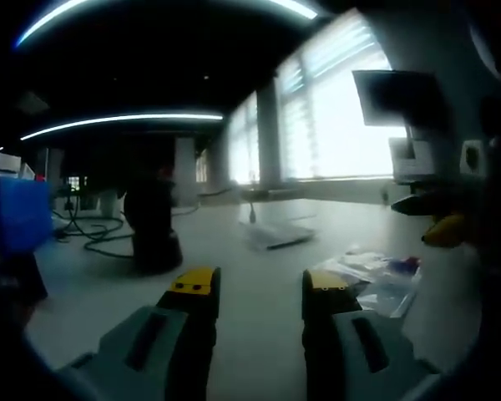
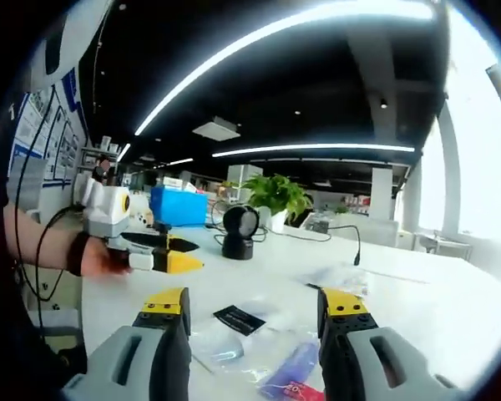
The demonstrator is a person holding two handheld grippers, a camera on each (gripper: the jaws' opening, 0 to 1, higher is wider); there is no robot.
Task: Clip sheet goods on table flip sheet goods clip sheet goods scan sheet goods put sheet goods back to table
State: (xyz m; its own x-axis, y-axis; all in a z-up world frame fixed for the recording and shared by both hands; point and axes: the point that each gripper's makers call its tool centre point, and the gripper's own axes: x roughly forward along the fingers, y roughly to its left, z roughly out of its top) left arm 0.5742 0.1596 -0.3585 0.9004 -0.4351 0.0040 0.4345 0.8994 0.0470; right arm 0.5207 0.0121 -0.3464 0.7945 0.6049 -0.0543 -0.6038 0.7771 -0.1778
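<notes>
Right gripper (image 2: pixel 255 311) jaws apart over clear sheet packets (image 2: pixel 259 351) on white table (image 2: pixel 417 309); left gripper (image 1: pixel 257 286) likewise gaping, nothing held.

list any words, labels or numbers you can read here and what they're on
None can be read with confidence.
Red label on the blue packet: white characters, cut off and blurred.
Black packet: small white print, too small.
Wall posters: text too small.
</notes>
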